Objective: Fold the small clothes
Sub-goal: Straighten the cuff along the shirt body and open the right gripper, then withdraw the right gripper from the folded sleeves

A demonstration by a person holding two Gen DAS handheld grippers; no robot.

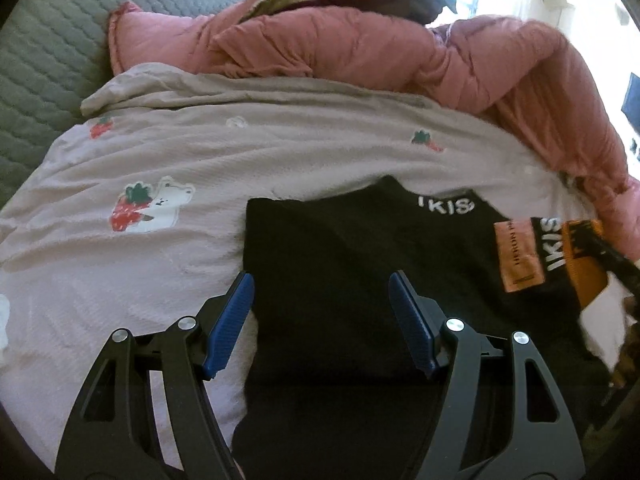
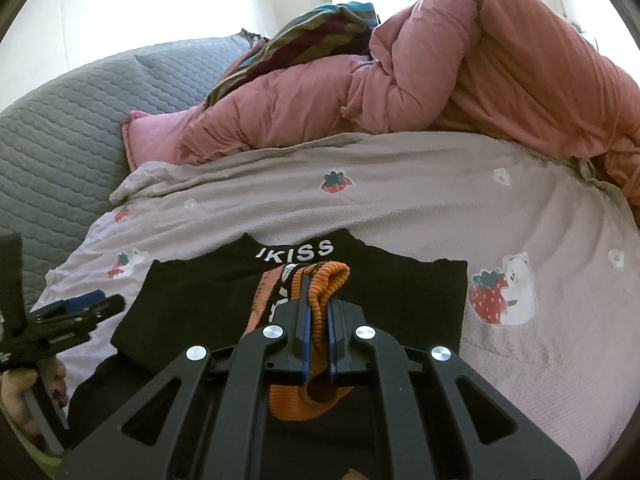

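A small black garment [image 1: 344, 264] with white "IKISS" lettering and an orange ribbed cuff lies on a pale bedspread. My left gripper [image 1: 322, 280] is open and empty, its blue pads spread just above the garment's left part. My right gripper [image 2: 318, 304] is shut on the orange ribbed cuff [image 2: 326, 280] and holds it folded over the black garment [image 2: 192, 300]. The right gripper and cuff show blurred at the right edge of the left wrist view [image 1: 588, 252]. The left gripper shows at the left of the right wrist view [image 2: 80, 308].
The pale bedspread [image 1: 160, 152] has strawberry and bear prints. A bunched pink duvet [image 1: 360, 44] lies behind it, with striped cloth [image 2: 304, 28] on top. A grey quilted cover [image 1: 48, 40] lies at the far left.
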